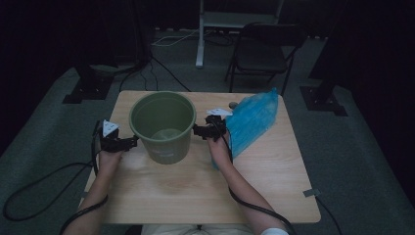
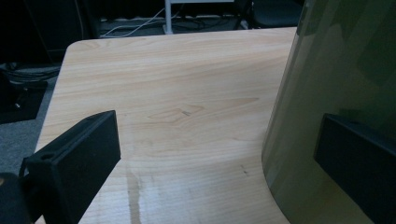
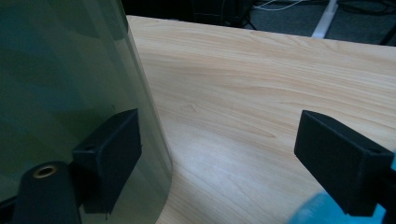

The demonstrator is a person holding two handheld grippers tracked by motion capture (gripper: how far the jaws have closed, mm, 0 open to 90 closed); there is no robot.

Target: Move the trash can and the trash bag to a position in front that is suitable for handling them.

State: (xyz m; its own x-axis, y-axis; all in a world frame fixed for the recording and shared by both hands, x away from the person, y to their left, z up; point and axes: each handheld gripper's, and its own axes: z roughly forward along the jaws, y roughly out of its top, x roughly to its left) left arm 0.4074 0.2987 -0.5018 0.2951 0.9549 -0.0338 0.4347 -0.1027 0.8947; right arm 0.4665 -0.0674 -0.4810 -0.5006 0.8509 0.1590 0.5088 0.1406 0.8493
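Two grippers (image 1: 131,143) (image 1: 198,131) flank a green bucket (image 1: 163,128) beside a blue bag (image 1: 252,120).

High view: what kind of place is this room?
Probably a lab or studio set up for recording: a lone wooden table on grey carpet, a folding chair, dark stands and loose cables around it.

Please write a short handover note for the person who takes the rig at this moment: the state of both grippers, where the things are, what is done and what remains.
Left gripper: open, one jaw against the left wall of the green plastic bucket.
Right gripper: open, one jaw against the bucket's right wall.
Things: bucket upright on the light wooden table; blue plastic bag lies right of it, beside the right hand.
Done: both grippers are placed at the bucket's sides.
Left: probably steady or shift the bucket between the jaws, then handle the bag.
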